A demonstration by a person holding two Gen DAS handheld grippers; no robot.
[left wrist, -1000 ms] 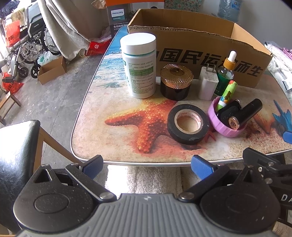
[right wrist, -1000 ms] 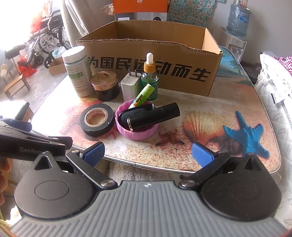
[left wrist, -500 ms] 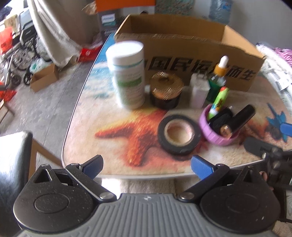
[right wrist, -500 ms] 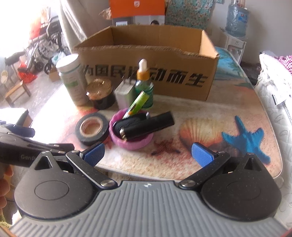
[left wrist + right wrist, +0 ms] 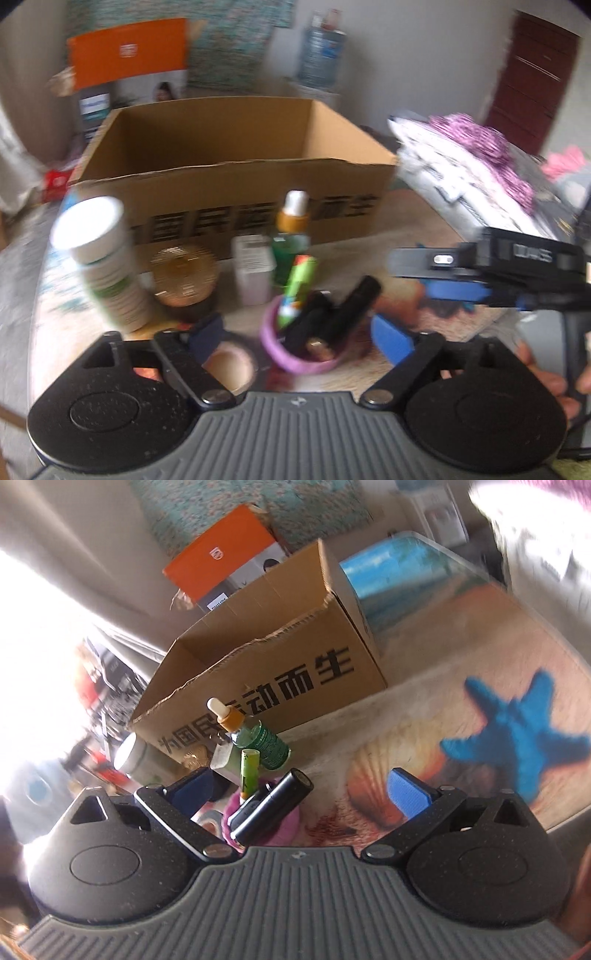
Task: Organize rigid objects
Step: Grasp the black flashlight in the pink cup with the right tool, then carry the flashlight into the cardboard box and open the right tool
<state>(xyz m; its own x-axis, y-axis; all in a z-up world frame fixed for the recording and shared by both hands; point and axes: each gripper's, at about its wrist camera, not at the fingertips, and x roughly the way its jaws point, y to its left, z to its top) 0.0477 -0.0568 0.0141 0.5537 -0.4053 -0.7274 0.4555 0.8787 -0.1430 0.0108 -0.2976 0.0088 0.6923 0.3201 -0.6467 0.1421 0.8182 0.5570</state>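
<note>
An open cardboard box (image 5: 236, 162) stands at the back of the table; it also shows in the right wrist view (image 5: 258, 657). In front of it stand a white pill bottle (image 5: 107, 266), a gold-lidded jar (image 5: 184, 277), a white charger (image 5: 253, 273), a green dropper bottle (image 5: 291, 236) and a purple cup (image 5: 295, 354) holding black cylinders (image 5: 351, 314) and a green tube. A black tape roll (image 5: 229, 365) lies in front. My left gripper (image 5: 299, 332) is open over the cup. My right gripper (image 5: 303, 790) is open and tilted, close above the cup (image 5: 284, 827).
The right gripper's body (image 5: 509, 266) hangs at the right of the left wrist view. A pile of cloth and packages (image 5: 472, 166) lies to the right of the table. An orange box (image 5: 221, 554) stands behind the cardboard box. The picture is blurred.
Both grippers have moved forward over the table towards the purple cup. The right gripper has tilted sideways. Both stay open and empty.
</note>
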